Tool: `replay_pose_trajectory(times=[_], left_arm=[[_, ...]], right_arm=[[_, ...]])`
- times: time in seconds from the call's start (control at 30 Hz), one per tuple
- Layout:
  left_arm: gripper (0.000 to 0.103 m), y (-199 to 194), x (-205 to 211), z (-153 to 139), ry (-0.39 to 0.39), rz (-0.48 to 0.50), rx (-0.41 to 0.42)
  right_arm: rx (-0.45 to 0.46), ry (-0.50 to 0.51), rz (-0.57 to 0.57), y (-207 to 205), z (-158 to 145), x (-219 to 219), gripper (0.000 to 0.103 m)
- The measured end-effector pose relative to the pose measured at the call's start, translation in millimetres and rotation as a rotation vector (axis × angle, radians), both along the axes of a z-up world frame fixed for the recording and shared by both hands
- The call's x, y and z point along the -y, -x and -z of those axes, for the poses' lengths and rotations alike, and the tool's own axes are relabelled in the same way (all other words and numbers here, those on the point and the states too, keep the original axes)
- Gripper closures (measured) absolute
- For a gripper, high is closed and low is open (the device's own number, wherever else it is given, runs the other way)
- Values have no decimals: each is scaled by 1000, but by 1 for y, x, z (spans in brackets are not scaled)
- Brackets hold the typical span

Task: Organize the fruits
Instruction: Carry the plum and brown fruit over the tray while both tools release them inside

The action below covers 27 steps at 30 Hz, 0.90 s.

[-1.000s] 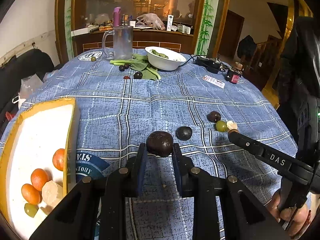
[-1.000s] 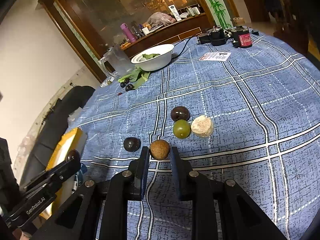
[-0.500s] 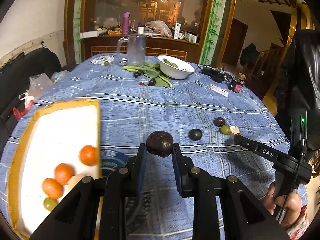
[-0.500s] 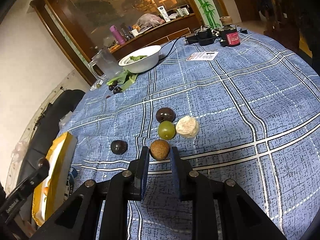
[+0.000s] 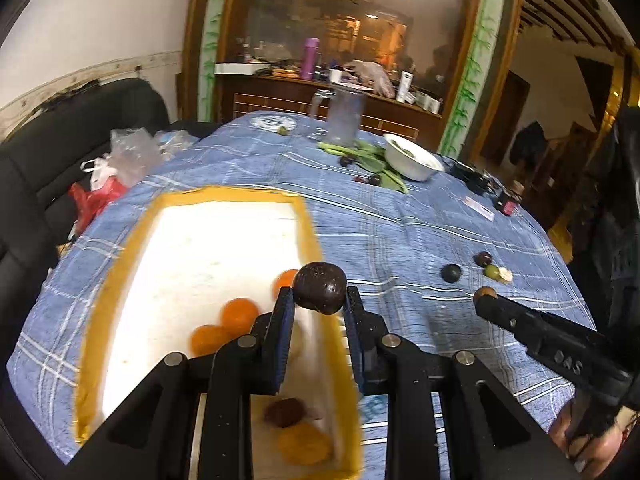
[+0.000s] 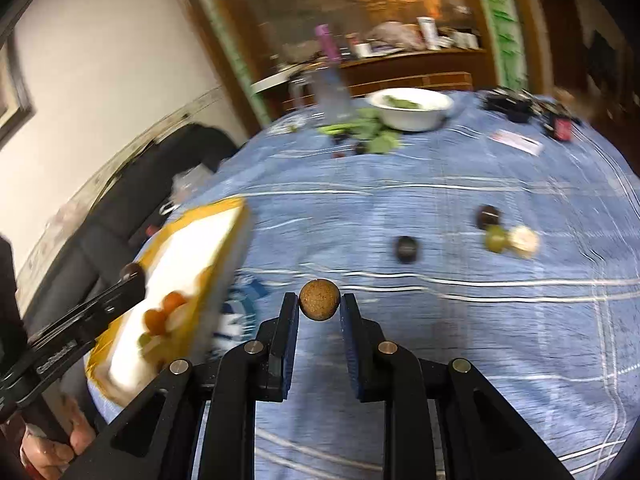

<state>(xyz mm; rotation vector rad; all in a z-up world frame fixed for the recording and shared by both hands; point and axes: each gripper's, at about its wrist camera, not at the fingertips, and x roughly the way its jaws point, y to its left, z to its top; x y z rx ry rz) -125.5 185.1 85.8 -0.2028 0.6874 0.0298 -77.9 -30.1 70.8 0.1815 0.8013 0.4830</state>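
On the left of the worktop (image 5: 400,240) stands a white tray with a yellow rim (image 5: 308,236) — some orange fruits (image 5: 239,312) lie inside it. The left claw (image 5: 316,308) is pinching a dark round fruit (image 5: 320,288) above the tray's right edge. Further right, the right claw (image 6: 319,312) is pinching a small brown fruit (image 6: 319,299) above the blue checked cloth. Beyond it on the cloth lie two dark fruits (image 6: 407,248), a green one (image 6: 496,239) and a pale one (image 6: 524,240) — these last two touching.

Tray (image 5: 104,312) left of loose fruits (image 5: 451,273)
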Motion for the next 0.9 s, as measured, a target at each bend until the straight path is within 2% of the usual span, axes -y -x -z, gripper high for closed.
replay_pose_trajectory(times=[0.13,0.27,0.5,0.6,0.67,0.73,0.8,0.87,0.9], left_arm=[[79,8,-29,2,20,-71,-18],[79,15,-53,8,-12,-143,-33],[79,12,-88,29,29,-215,-94],[75,14,-100,32,57,-237,-102],[58,19,-106,28,73,-249,-84],[55,29,-110,15,93,-252,-43],[51,37,-111,-1,106,-236,-1],[39,49,-109,-20,102,-217,54],[36,56,-106,-31,95,-203,84]], right_arm=[[33,42,-82,10,-13,-41,80],[46,63,-149,12,-19,-78,80],[16,143,-238,4,0,-137,79],[9,170,-264,7,10,-156,79],[16,204,-273,11,14,-166,79],[49,256,-275,18,16,-175,73],[102,313,-262,25,14,-181,55],[159,359,-245,33,9,-185,46],[183,386,-237,37,7,-187,43]])
